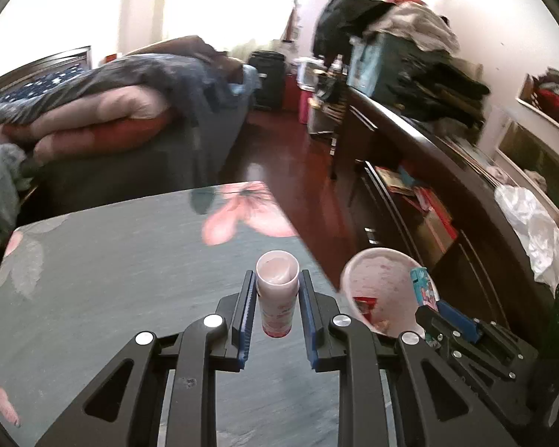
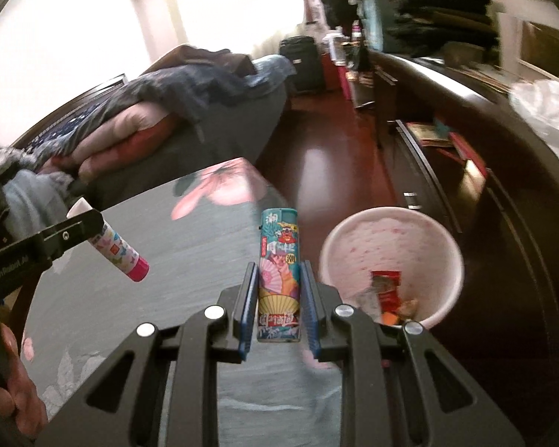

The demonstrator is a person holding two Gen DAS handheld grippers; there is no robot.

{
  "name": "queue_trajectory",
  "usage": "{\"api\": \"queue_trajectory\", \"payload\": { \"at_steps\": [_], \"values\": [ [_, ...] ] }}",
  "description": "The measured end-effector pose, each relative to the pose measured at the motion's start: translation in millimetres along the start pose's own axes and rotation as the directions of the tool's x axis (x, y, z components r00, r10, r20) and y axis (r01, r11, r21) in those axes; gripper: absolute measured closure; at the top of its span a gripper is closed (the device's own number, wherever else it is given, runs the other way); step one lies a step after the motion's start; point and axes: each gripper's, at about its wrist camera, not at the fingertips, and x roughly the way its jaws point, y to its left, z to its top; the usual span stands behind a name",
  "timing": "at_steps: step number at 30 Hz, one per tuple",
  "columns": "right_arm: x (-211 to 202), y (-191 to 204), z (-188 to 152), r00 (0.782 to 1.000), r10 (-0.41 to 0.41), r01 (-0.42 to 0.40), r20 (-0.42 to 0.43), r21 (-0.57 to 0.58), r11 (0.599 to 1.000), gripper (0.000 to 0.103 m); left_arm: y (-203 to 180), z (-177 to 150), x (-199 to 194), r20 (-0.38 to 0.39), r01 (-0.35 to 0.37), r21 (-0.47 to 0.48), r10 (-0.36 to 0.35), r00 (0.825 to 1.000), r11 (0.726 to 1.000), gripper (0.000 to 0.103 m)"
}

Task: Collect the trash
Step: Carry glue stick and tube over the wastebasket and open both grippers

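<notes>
My left gripper [image 1: 277, 283] is shut on a small white tube with a pink cap [image 1: 277, 296], held above the grey flowered table [image 1: 111, 298]. The tube also shows in the right wrist view [image 2: 117, 249], with the left gripper's finger [image 2: 70, 236] on it. My right gripper [image 2: 279, 275] is shut on a teal patterned lighter [image 2: 279, 272], held upright over the table's right edge. A pink bin [image 2: 391, 257] stands just right of it, with wrappers [image 2: 385, 287] inside. In the left wrist view the bin [image 1: 380, 283] and the lighter's top [image 1: 423, 285] show at the right.
A bed with piled bedding [image 1: 123, 104] stands behind the table. A dark long cabinet [image 1: 447, 171] with clothes on top runs along the right. A white plastic bag [image 1: 533, 223] lies on it. Red-brown floor [image 1: 290, 149] lies between.
</notes>
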Motion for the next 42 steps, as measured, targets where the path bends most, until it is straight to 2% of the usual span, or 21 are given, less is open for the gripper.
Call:
{"api": "queue_trajectory", "payload": {
  "at_steps": [9, 17, 27, 35, 42],
  "values": [
    [5.0, -65.7, 0.8, 0.996, -0.09, 0.089, 0.007, 0.094, 0.992, 0.079, -66.6, 10.6, 34.2, -0.016, 0.124, 0.11, -0.123, 0.992, 0.986, 0.08],
    [12.1, -106.3, -1.9, 0.989, -0.147, 0.144, 0.001, 0.162, 0.976, 0.079, -111.3, 14.4, 61.8, -0.054, 0.201, 0.181, -0.194, 0.979, 0.963, 0.08],
    [29.4, -135.8, -0.6, 0.983, -0.185, 0.183, -0.01, 0.196, 0.963, 0.079, -143.7, 17.4, 93.0, -0.074, 0.223, 0.239, -0.211, 0.975, 0.945, 0.08],
    [59.7, -150.4, 4.0, 0.98, -0.195, 0.199, -0.036, 0.199, 0.96, 0.079, -155.1, 13.2, 132.3, -0.137, 0.247, 0.239, -0.219, 0.966, 0.939, 0.08],
    [68.5, -157.7, -0.3, 0.98, -0.195, 0.201, -0.049, 0.219, 0.955, 0.077, -162.2, 8.2, 170.1, -0.23, 0.274, 0.234, -0.221, 0.948, 0.933, 0.08]
  ]
}}
